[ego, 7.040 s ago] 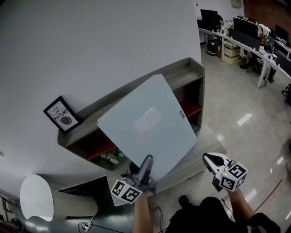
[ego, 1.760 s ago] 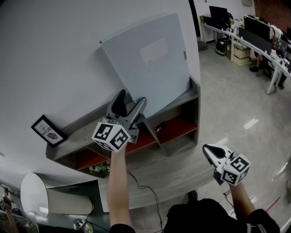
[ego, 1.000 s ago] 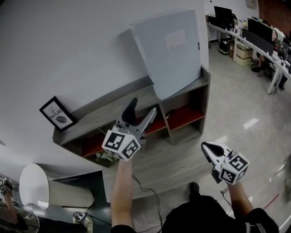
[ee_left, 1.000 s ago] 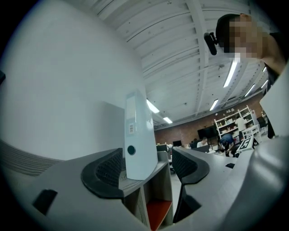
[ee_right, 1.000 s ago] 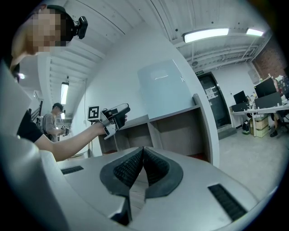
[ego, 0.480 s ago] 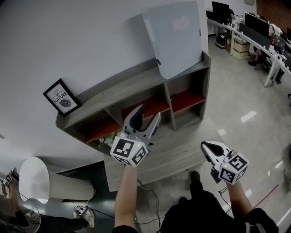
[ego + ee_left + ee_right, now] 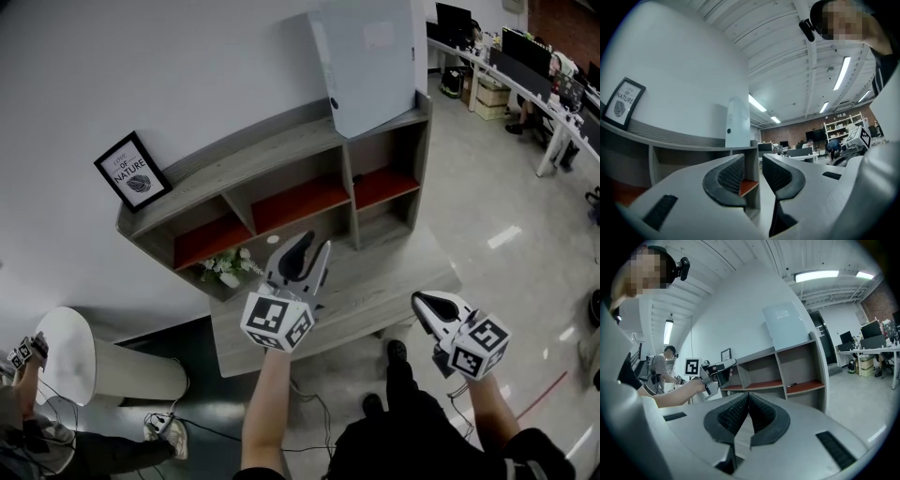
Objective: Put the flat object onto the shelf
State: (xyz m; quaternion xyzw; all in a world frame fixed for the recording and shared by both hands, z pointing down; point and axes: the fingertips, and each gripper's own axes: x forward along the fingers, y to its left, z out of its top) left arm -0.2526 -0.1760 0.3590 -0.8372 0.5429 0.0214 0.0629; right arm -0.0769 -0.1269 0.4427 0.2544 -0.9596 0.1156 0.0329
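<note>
The flat object, a pale grey board [image 7: 370, 56], stands on the right end of the grey shelf's top [image 7: 244, 173] and leans on the white wall. Nothing holds it. My left gripper [image 7: 312, 246] hangs in front of the shelf, well below and left of the board. Its jaws are closing, a narrow gap still shows, and nothing is between them [image 7: 753, 174]. In the left gripper view the board [image 7: 738, 123] shows edge-on. My right gripper [image 7: 427, 302] is low at the right, shut and empty [image 7: 747, 399], looking at the board [image 7: 787, 326] and shelf [image 7: 787, 355].
A framed picture [image 7: 133, 171] stands on the shelf's left end. A white-flowered plant [image 7: 225, 270] sits in a lower compartment. A low wooden platform [image 7: 375, 291] lies before the shelf, a white round object [image 7: 70, 389] at lower left, desks with monitors [image 7: 525, 56] at far right.
The left gripper has drawn back and down from the board, away from the shelf, with its jaws narrowing. The board stays leaning on the shelf top. The right gripper has barely moved.
</note>
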